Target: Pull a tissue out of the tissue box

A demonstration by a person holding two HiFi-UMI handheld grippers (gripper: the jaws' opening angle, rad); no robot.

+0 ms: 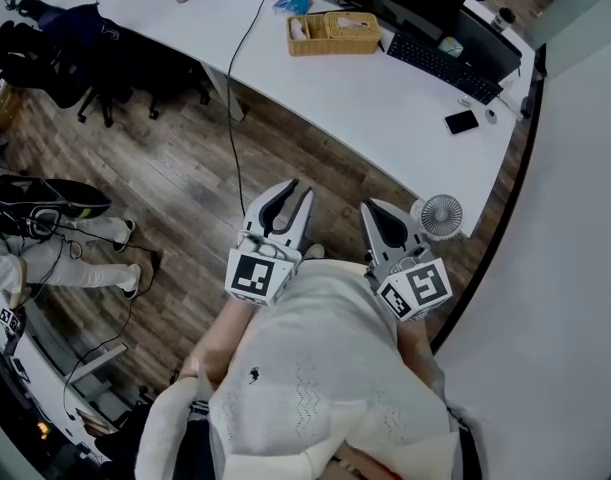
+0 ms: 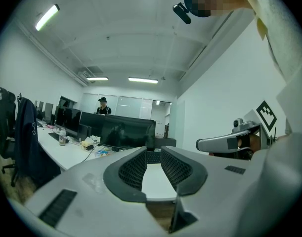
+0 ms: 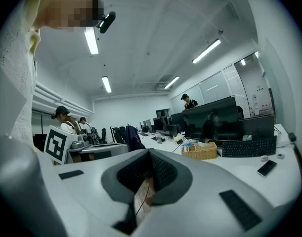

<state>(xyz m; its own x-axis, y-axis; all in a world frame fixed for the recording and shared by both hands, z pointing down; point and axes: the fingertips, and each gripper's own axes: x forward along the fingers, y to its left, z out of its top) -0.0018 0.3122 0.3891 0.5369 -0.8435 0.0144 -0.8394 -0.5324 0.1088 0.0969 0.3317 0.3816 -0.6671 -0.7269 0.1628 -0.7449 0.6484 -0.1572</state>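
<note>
the tissue box [image 1: 351,28] sits on the desk [image 1: 385,98] at 12 o'clock, well apart from both grippers. left gripper [image 1: 301,190] jaws partly open, empty; right gripper [image 1: 371,209] jaws closed together, empty.

Left gripper [image 1: 297,192]: held close before chest, pointing forward, roughly level; jaws apart, nothing between pads. Right gripper [image 1: 373,211]: just beside left, not touching it; jaws together at tips, nothing gripped. Marker cubes face up toward head. Forearms bent, tucked against torso.
</note>
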